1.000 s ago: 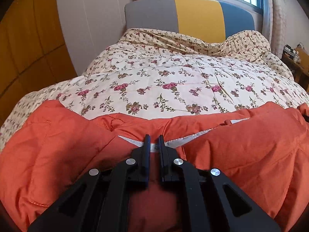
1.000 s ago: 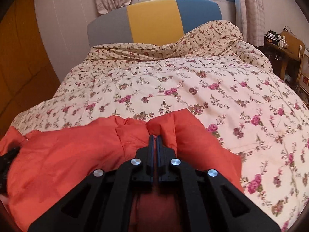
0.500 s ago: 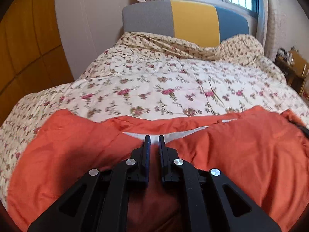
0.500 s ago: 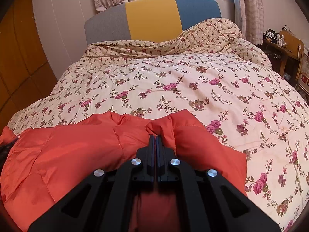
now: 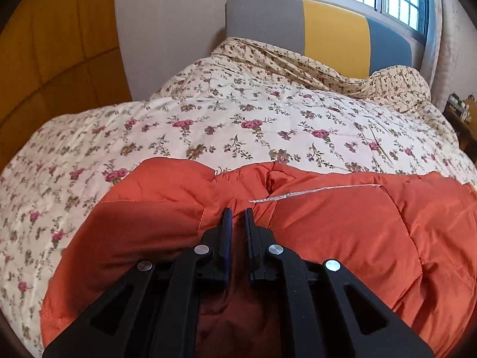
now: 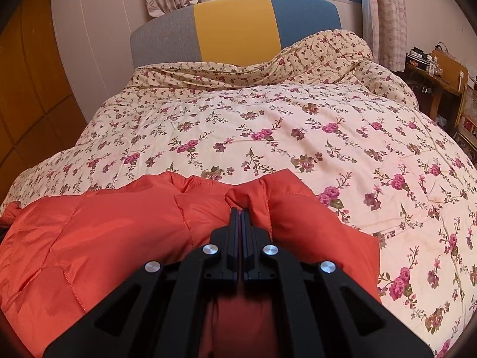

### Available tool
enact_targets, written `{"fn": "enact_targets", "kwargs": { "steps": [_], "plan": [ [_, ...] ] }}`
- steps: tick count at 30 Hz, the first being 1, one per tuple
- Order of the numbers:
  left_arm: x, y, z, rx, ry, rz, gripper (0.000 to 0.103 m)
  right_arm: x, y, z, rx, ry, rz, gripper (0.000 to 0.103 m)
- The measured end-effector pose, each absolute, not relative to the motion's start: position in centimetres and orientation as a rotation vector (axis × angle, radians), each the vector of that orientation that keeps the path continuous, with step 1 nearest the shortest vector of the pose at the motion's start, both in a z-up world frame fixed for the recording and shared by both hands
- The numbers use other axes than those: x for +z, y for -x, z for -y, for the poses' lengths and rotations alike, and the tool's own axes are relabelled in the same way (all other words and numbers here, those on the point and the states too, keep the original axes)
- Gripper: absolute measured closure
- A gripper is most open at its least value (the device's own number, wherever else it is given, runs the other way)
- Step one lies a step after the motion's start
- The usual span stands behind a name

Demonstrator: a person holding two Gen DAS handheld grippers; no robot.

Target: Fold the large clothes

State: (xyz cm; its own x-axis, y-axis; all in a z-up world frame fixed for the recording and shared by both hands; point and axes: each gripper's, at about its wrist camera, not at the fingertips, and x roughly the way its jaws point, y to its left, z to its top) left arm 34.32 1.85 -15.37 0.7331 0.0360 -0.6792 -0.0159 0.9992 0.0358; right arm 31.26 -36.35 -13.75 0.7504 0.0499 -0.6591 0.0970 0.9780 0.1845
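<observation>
An orange padded jacket (image 5: pixel 342 232) lies on the near part of a bed with a floral quilt (image 5: pixel 253 125). My left gripper (image 5: pixel 237 213) is shut on a fold of the orange jacket, fabric pinched between its black fingers, and a thin strip of white lining (image 5: pixel 313 192) shows just beyond. In the right wrist view the same orange jacket (image 6: pixel 104 232) spreads to the left, and my right gripper (image 6: pixel 239 211) is shut on a bunched edge of it. The floral quilt (image 6: pixel 283 137) stretches away behind.
A headboard (image 6: pixel 235 29) in grey, yellow and blue closes the far end of the bed under a curtained window. Wooden wardrobe panels (image 5: pixel 59 44) stand at the left. A wooden side table (image 6: pixel 432 71) with small items stands right of the bed.
My left gripper has carried its fold of the jacket to the right; the jacket's left edge now lies closer in, baring more quilt at the left. The white lining strip has narrowed. The right gripper has held still.
</observation>
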Motion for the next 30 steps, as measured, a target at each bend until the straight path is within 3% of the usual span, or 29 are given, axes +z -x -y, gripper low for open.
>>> {"fn": "enact_targets", "kwargs": {
  "steps": [5,6,8,9,10,11,15,22,24,26,27,28,30],
  "plan": [
    [-13.7,-32.2,-2.8,0.013,0.025,-0.759,0.095,-13.3,-31.5,35.7,-0.040,-0.158,-0.758,0.100],
    [-13.4,-31.5,-3.1,0.015,0.043,-0.756,0.087,-12.9,-31.4,35.2,-0.052,-0.111,-0.771,0.099],
    [-12.4,-29.4,-4.0,0.016,0.098,-0.737,0.061,-11.8,-30.5,33.9,-0.076,0.015,-0.774,0.090],
    [-12.0,-28.1,-4.4,-0.001,0.126,-0.716,0.022,-11.1,-29.7,33.8,-0.074,0.017,-0.762,0.075],
    [-11.4,-26.5,-4.7,-0.011,0.136,-0.678,0.003,-10.6,-28.9,34.0,-0.068,-0.011,-0.750,0.067],
    [-11.0,-25.2,-4.8,-0.004,0.127,-0.638,0.003,-9.8,-27.7,34.4,-0.052,-0.068,-0.727,0.061],
    [-10.6,-20.5,-5.3,0.038,0.063,-0.578,0.003,-7.3,-23.1,33.9,-0.010,-0.160,-0.660,0.063],
    [-12.9,-14.5,-8.7,0.065,0.253,-0.638,0.003,-6.6,-15.3,30.3,0.122,-0.286,-0.654,0.063],
    [-13.7,-13.0,-9.3,0.058,0.306,-0.652,0.003,-7.0,-13.7,29.1,0.153,-0.303,-0.660,0.073],
    [-14.4,-12.1,-9.6,0.054,0.334,-0.667,0.011,-7.6,-11.9,27.3,0.204,-0.299,-0.673,0.085],
    [-14.7,-11.9,-9.7,0.052,0.340,-0.679,0.020,-7.9,-11.5,26.8,0.222,-0.299,-0.679,0.091],
    [-15.2,-12.0,-9.7,0.050,0.341,-0.703,0.030,-8.1,-11.0,25.9,0.247,-0.296,-0.687,0.093],
    [-16.2,-12.1,-9.5,0.039,0.348,-0.746,0.039,-8.6,-10.6,24.0,0.295,-0.273,-0.710,0.100]
  ]
}}
